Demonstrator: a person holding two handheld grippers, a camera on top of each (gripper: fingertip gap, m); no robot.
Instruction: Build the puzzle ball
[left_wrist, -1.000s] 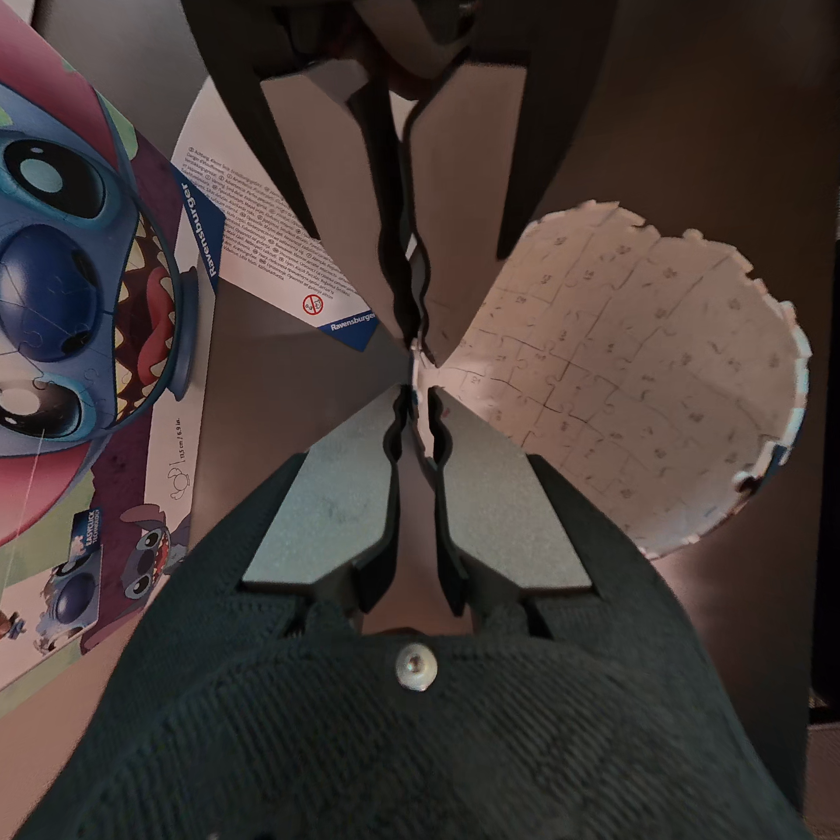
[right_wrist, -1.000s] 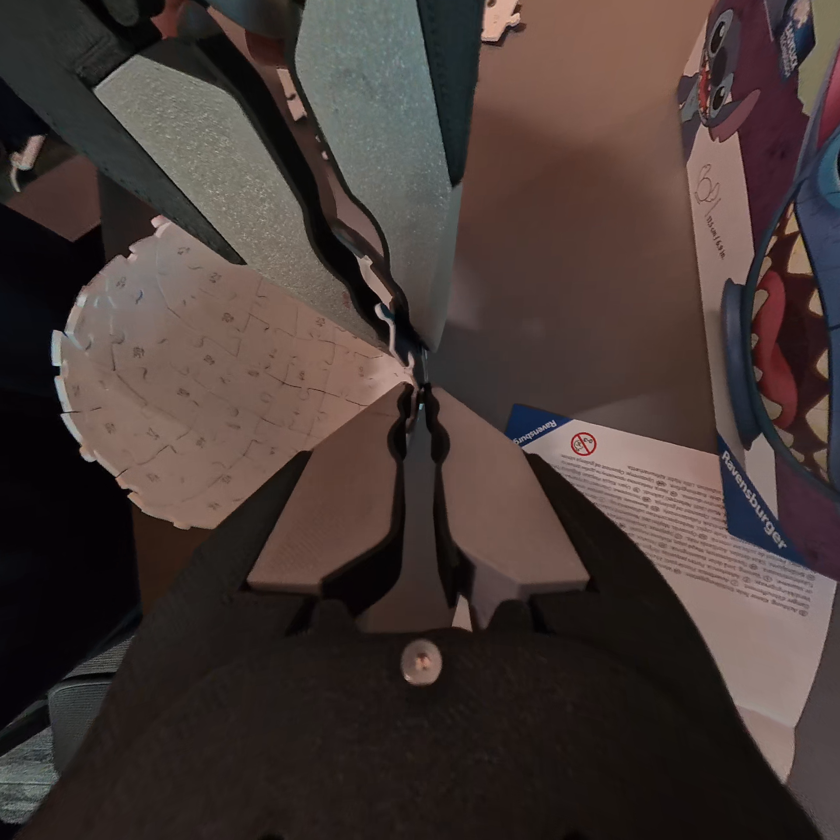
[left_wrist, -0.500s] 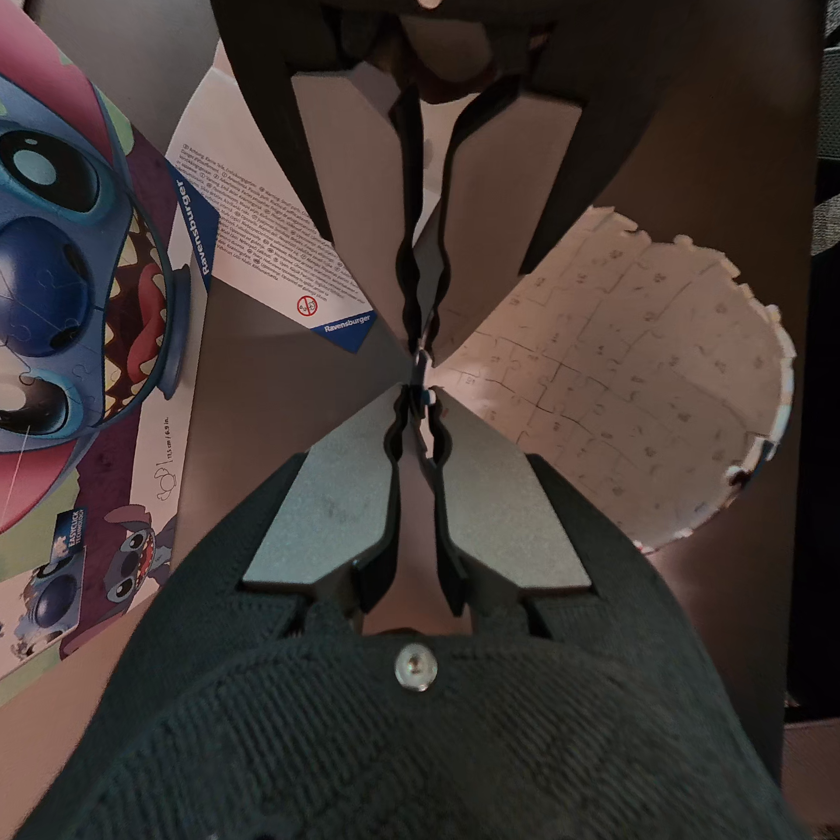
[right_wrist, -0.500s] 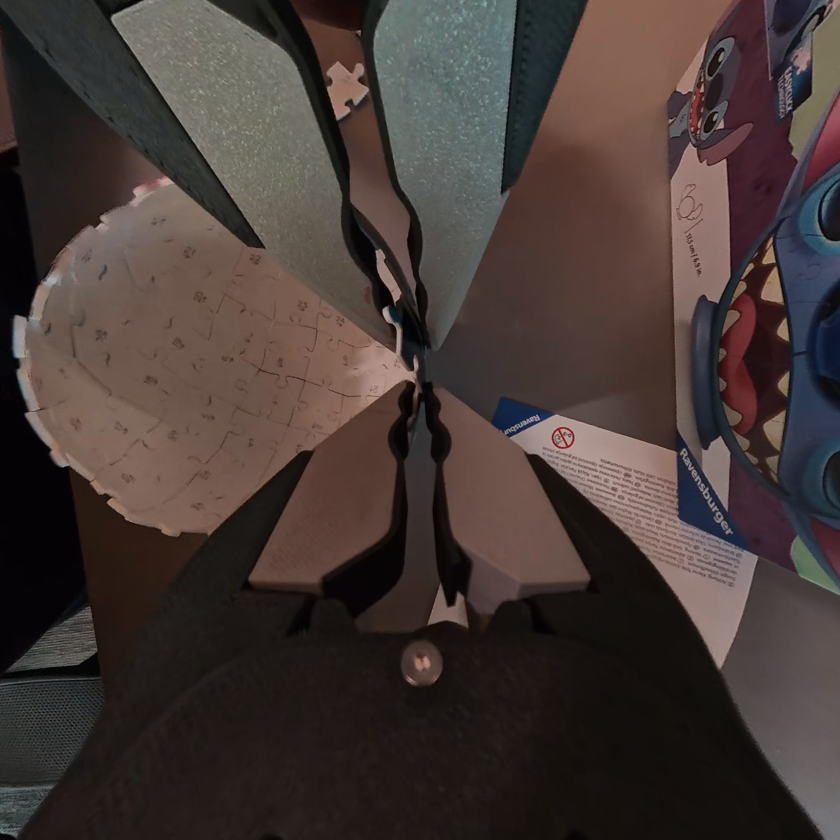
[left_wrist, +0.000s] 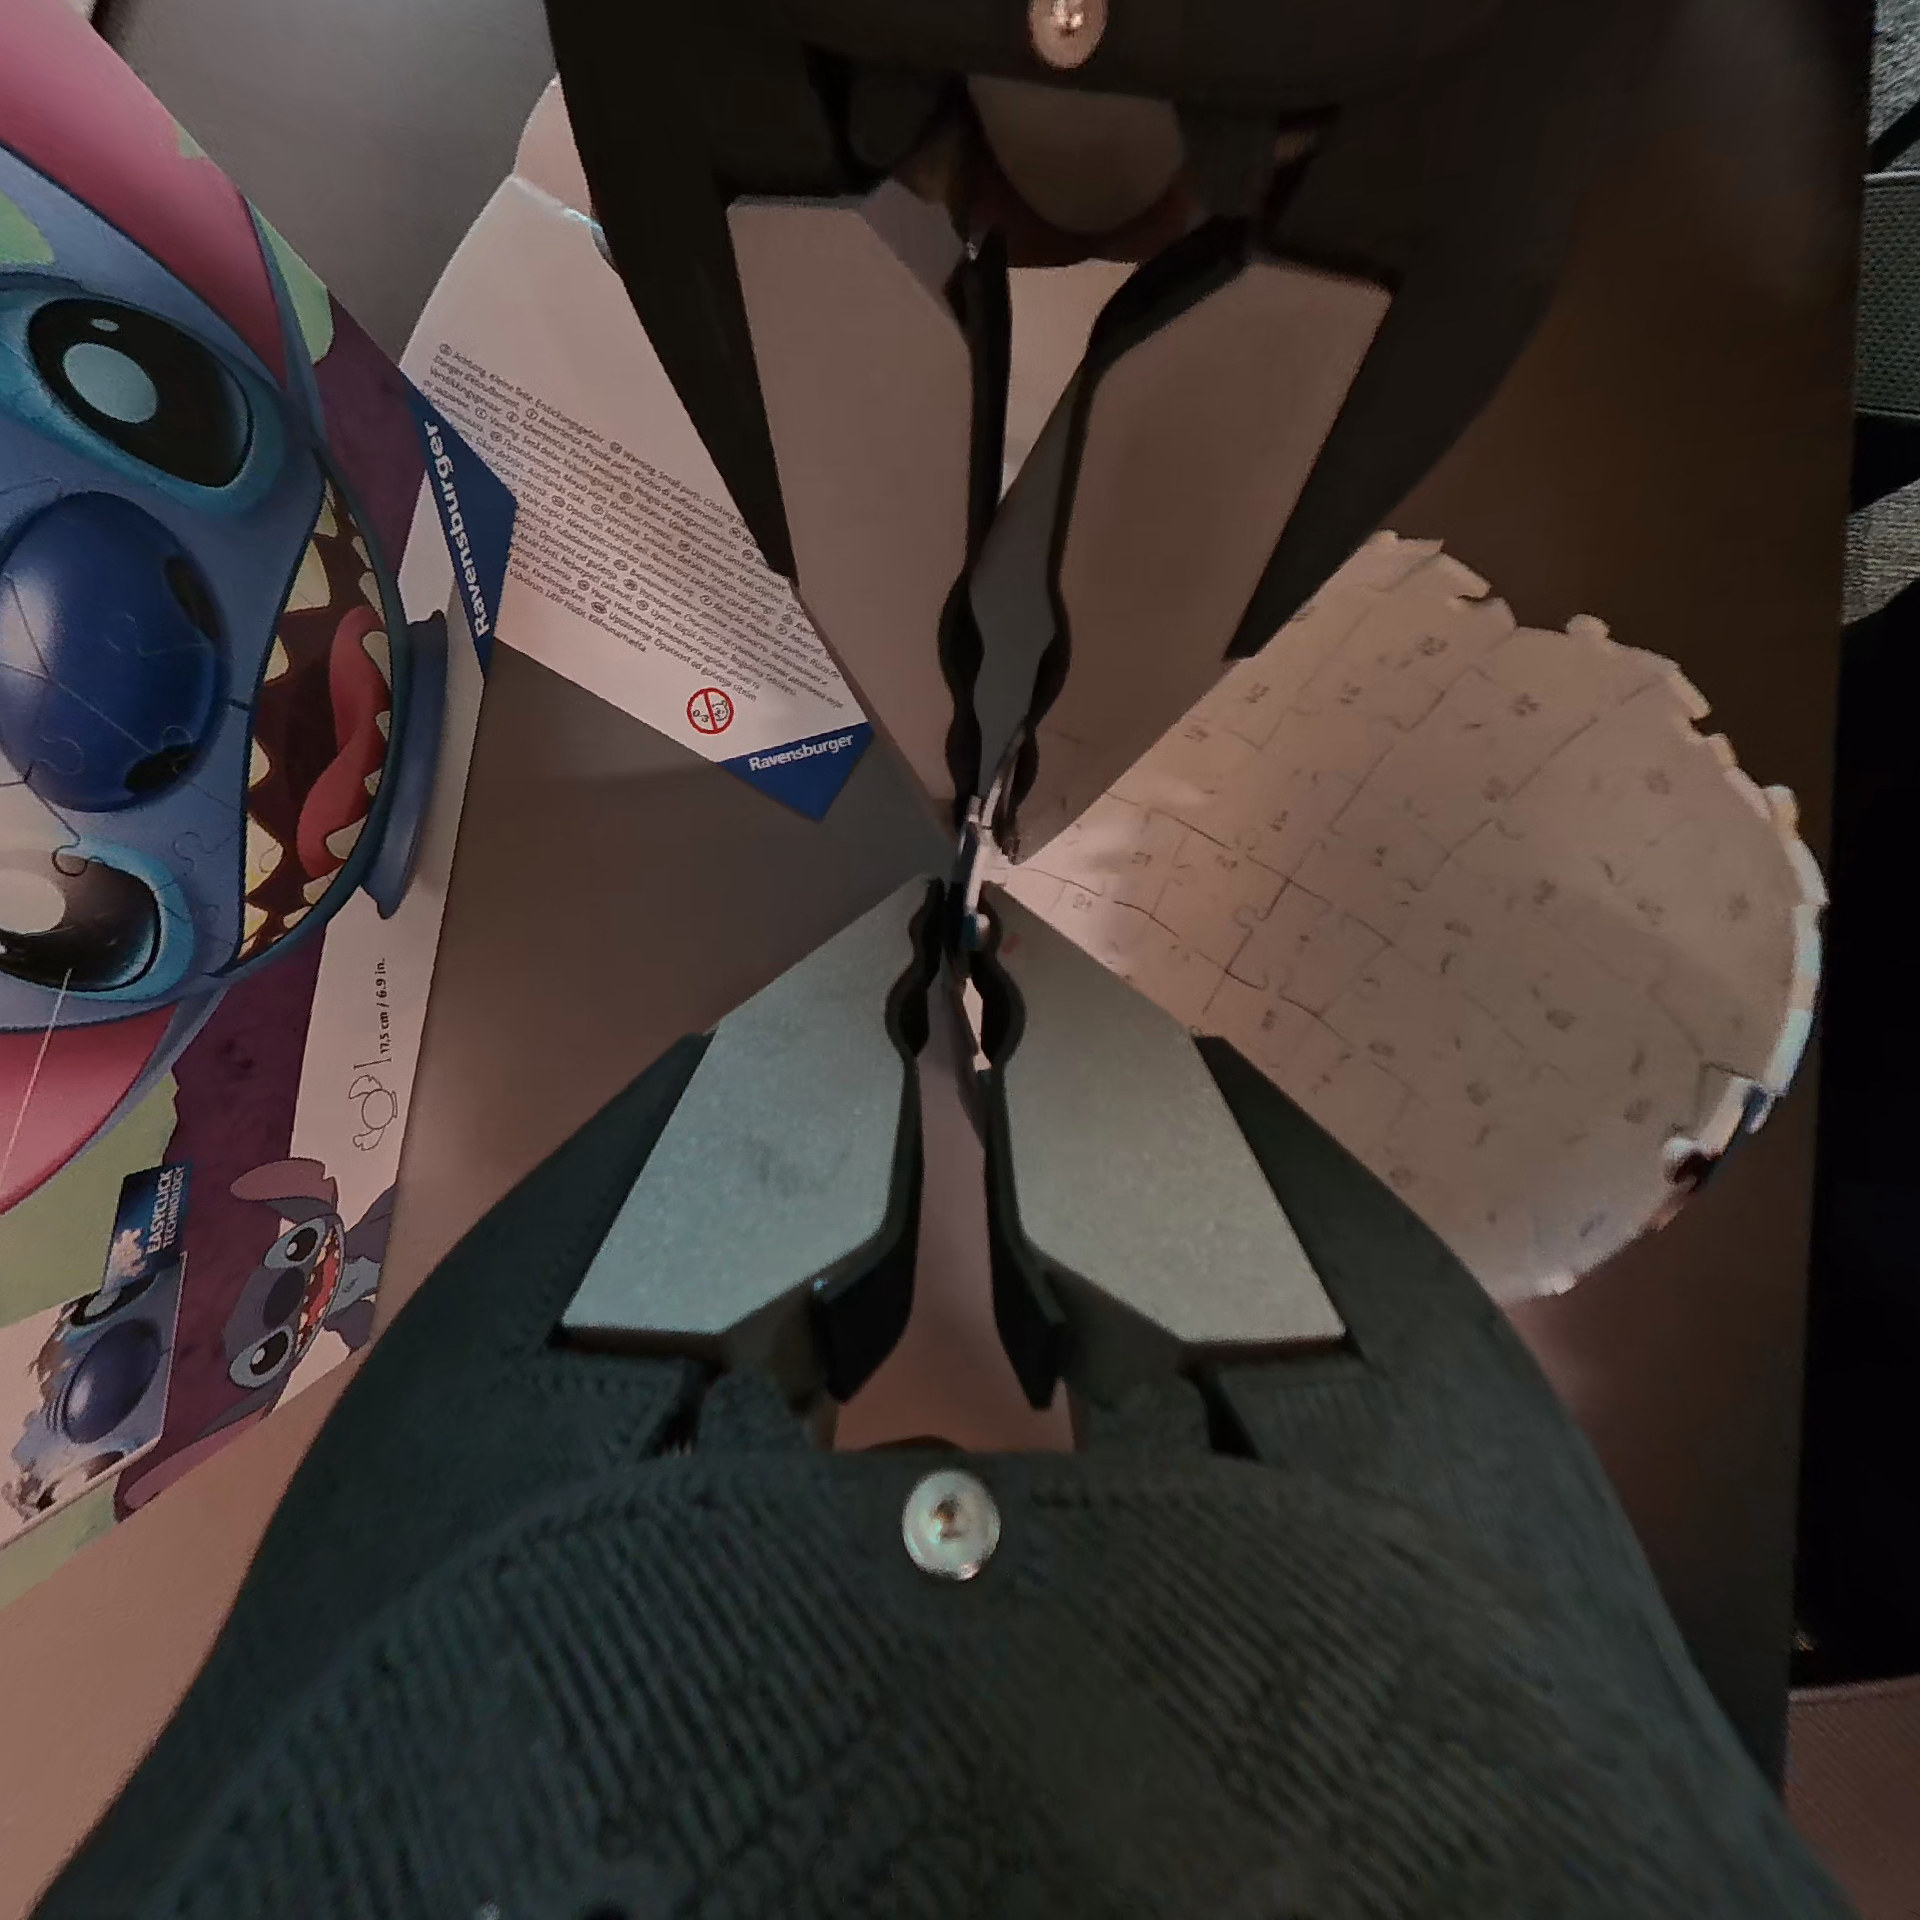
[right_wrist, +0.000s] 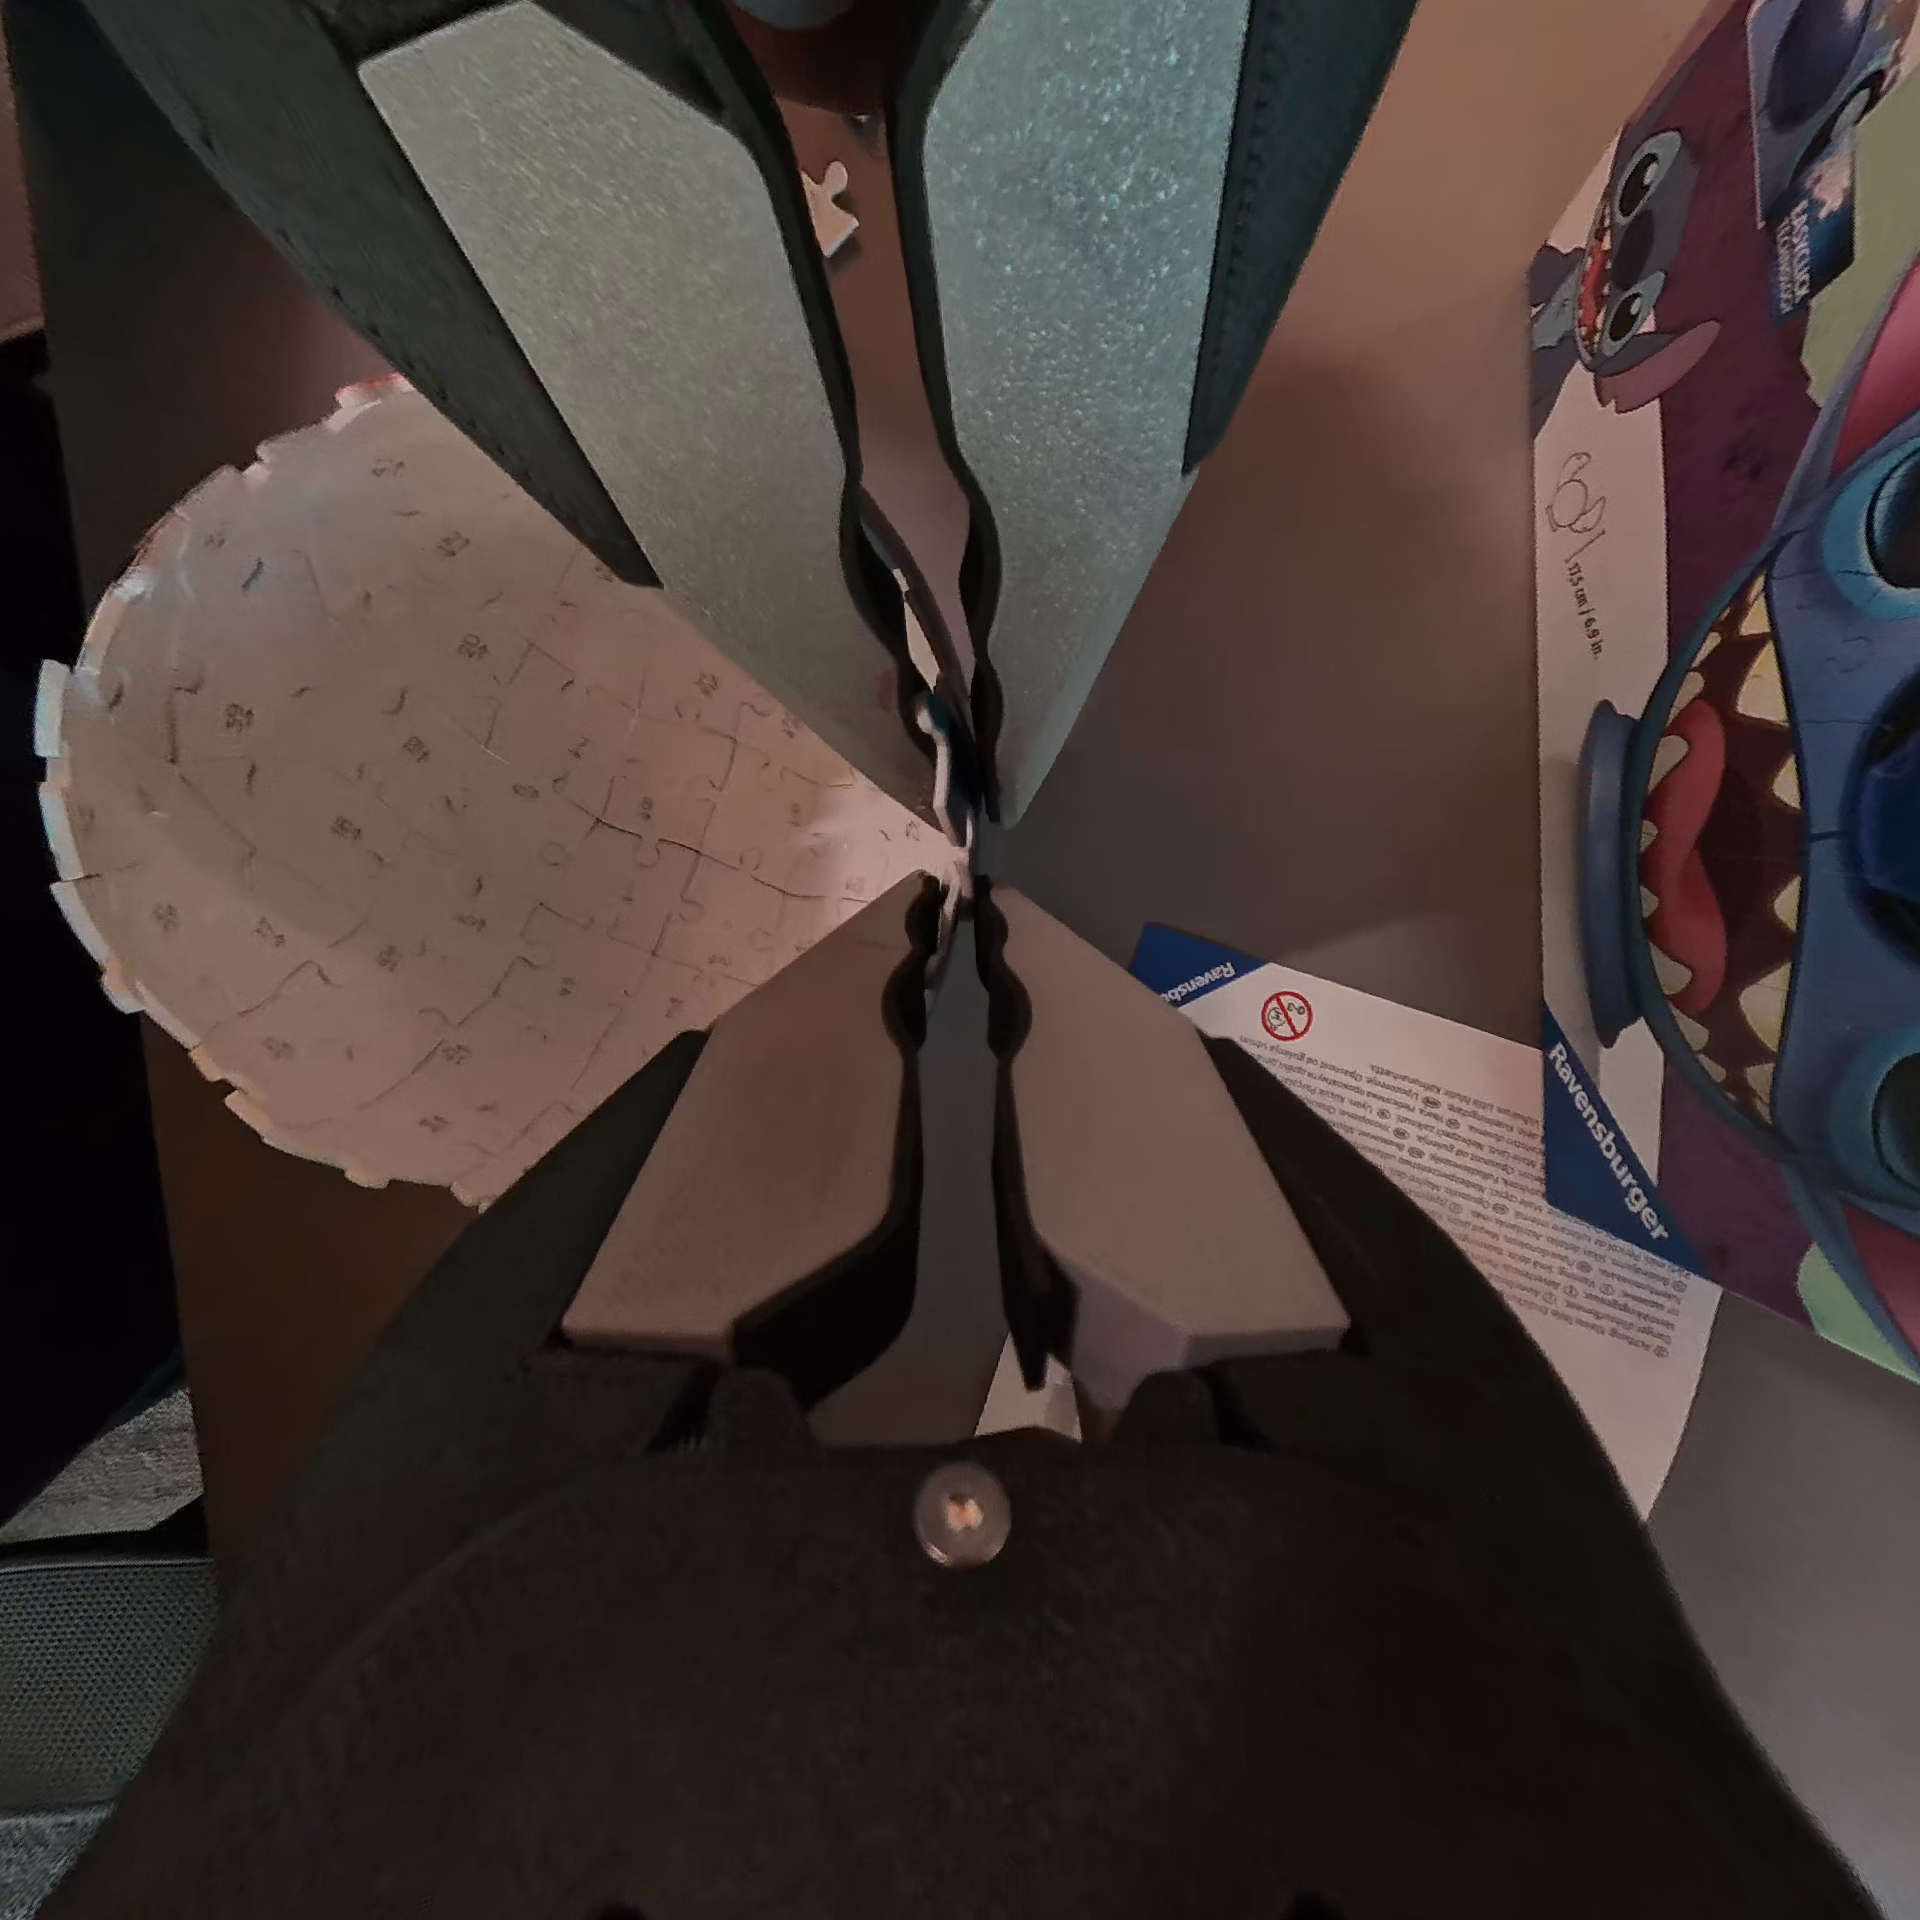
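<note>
The half-built puzzle ball (left_wrist: 1455, 935) is a white bowl of joined pieces lying on its side; it also shows in the right wrist view (right_wrist: 416, 831). My left gripper (left_wrist: 961, 914) is shut on a small white puzzle piece (right_wrist: 940, 732) with a blue edge. My right gripper (right_wrist: 964, 896) is shut on the ball's near rim. The two grippers meet tip to tip at that rim, and the piece touches it. In the left wrist view the right gripper (left_wrist: 992, 805) comes in from the top. In the right wrist view the left gripper (right_wrist: 961, 769) comes in from the top.
The puzzle box (left_wrist: 156, 727) with a blue cartoon figure lies opposite the ball, its white flap (left_wrist: 623, 540) open towards the grippers; it shows in the right wrist view too (right_wrist: 1818, 831). A loose white piece (right_wrist: 831, 213) lies on the brown table (left_wrist: 623, 935). The table edge runs just past the ball. My left and right fingertips are right by each other.
Both grippers stay shut and tip to tip. They have swung round until they face each other in a straight line, and the ball has turned a little with them.
</note>
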